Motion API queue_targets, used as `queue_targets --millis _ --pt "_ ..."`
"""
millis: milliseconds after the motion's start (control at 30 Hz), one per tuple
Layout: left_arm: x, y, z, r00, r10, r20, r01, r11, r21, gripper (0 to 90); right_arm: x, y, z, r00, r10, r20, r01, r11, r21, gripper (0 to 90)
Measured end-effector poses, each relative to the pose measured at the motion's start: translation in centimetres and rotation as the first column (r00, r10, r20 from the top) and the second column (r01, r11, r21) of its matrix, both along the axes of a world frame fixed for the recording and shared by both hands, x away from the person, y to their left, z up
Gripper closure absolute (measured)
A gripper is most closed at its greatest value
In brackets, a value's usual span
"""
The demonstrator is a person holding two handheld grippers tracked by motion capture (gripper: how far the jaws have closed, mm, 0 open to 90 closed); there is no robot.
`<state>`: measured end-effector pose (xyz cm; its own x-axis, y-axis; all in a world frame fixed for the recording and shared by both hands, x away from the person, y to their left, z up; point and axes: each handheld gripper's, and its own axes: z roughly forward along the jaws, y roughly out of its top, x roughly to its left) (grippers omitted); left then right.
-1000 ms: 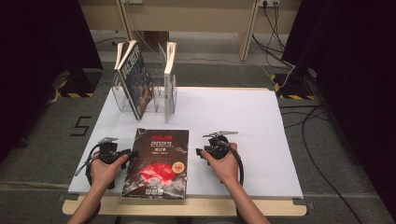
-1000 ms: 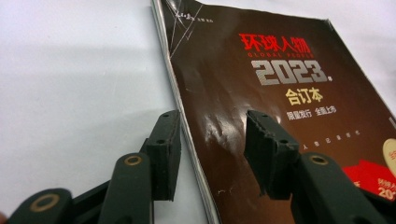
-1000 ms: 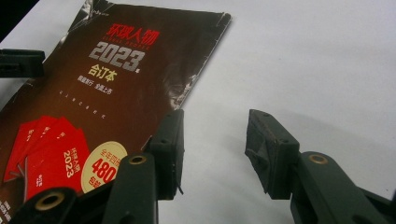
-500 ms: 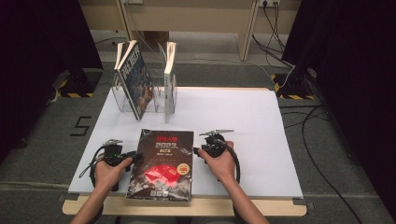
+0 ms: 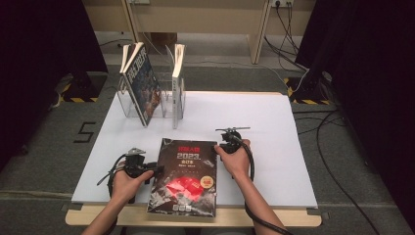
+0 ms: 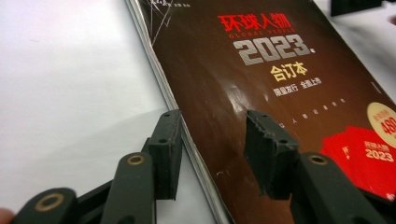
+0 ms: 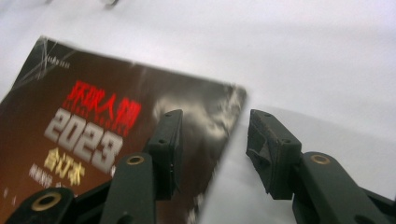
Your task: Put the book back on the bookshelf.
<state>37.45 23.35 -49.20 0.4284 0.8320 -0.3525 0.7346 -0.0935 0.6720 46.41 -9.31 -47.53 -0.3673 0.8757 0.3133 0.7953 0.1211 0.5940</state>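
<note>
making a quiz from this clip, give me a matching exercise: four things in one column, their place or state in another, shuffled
Things:
1. dark magazine
2. clear rack
3. left tool
4. right tool

Places or states:
A. jaws open, straddling the magazine's left edge
B. lying flat at the near edge of the table
C. standing at the far left of the table, holding upright magazines
D. jaws open at the magazine's far right corner

Pairs: 1-B, 2-C, 3-A, 4-D

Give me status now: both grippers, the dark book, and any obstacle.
Left gripper open, astride the dark book left edge. Right gripper open, astride its right edge. Book flat on table. Nothing in the way.
</note>
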Motion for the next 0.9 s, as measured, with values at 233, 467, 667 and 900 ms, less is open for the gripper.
queue_targets --millis 233,467,667,900 --pt "-0.2 -1.3 0.0 0.9994 -0.033 0.001 0.033 0.9994 0.004 55.4 1.5 -0.9 0.0 0.9994 -0.030 -0.017 0.030 0.9994 -0.019 53.8" --pt "0.0 -1.6 0.1 0.9990 -0.044 -0.003 0.044 0.9990 0.006 55.4 2.1 -1.4 -0.1 0.9992 -0.033 -0.025 0.032 0.9994 -0.007 53.8" --pt "-0.1 -1.9 0.1 0.9990 -0.045 0.004 0.045 0.9989 0.012 55.1 2.0 -1.3 -0.2 0.9993 -0.034 -0.017 0.034 0.9994 -0.010 53.4" --pt "-0.2 -2.0 0.1 0.9992 -0.039 0.012 0.038 0.9990 0.024 55.1 1.3 -1.6 -0.3 0.9986 -0.047 -0.025 0.047 0.9986 0.022 53.3"
